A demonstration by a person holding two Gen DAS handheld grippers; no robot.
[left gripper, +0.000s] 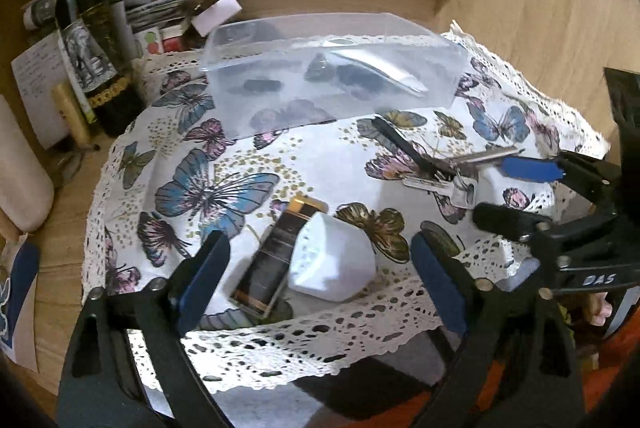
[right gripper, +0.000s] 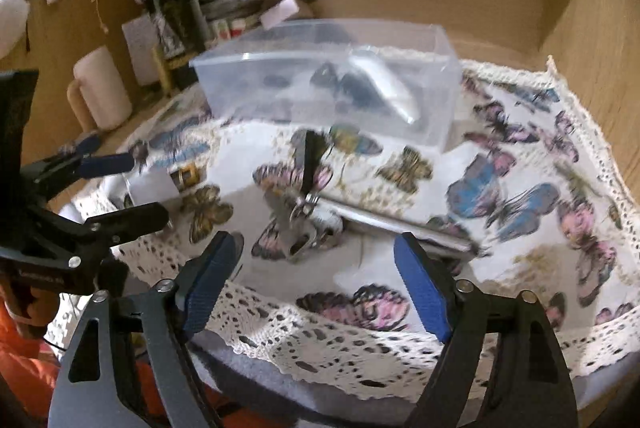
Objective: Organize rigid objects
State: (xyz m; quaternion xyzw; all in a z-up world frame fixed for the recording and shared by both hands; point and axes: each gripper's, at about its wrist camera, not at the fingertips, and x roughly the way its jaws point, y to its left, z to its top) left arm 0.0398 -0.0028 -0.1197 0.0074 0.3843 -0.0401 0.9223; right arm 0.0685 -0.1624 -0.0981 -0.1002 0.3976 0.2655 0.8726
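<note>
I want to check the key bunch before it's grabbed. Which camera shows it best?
The right wrist view: the key bunch lies central just ahead of the open right gripper, though blurred. The left wrist view shows it small, off right.

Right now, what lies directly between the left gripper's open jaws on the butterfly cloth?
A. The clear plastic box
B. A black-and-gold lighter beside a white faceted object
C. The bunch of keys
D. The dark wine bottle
B: in the left wrist view the left gripper frames the black-and-gold lighter and the white faceted object; the bunch of keys lies off to the right.
</note>
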